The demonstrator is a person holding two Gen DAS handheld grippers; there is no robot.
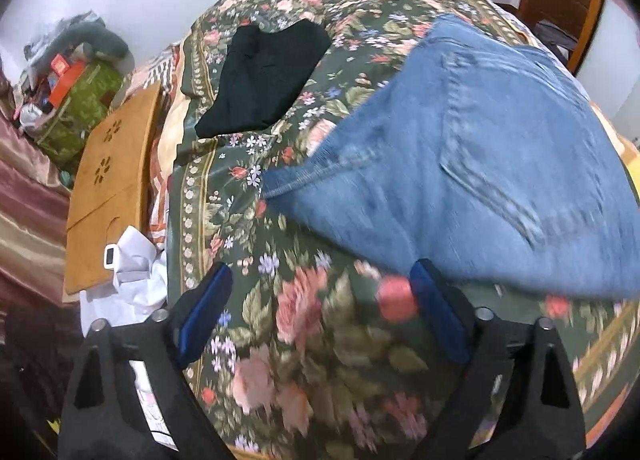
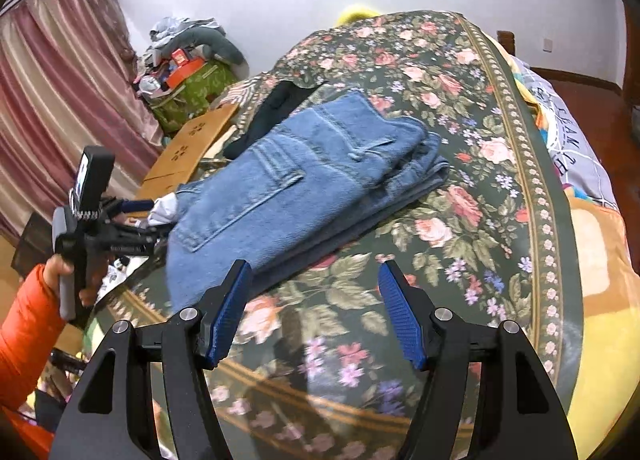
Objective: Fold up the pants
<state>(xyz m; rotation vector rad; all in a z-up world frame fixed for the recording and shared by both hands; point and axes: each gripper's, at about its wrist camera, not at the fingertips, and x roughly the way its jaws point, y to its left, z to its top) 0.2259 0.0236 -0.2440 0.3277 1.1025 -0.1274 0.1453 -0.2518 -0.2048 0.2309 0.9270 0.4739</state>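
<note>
Folded blue jeans (image 2: 304, 180) lie on the floral bedspread (image 2: 460, 220), back pockets up; they also show in the left wrist view (image 1: 480, 164). My left gripper (image 1: 320, 276) is open and empty, hovering above the bedspread just short of the jeans' near edge. In the right wrist view the left gripper (image 2: 140, 220) sits at the jeans' left end. My right gripper (image 2: 316, 272) is open and empty, just in front of the jeans' near edge. A folded black garment (image 1: 264, 80) lies farther back on the bed.
A wooden lap board (image 1: 108, 188) and white cloth (image 1: 132, 272) lie at the bed's left edge. A cluttered pile with a green bag (image 2: 192, 88) stands by pink curtains (image 2: 60, 100). A colourful quilt (image 2: 568, 140) is on the right.
</note>
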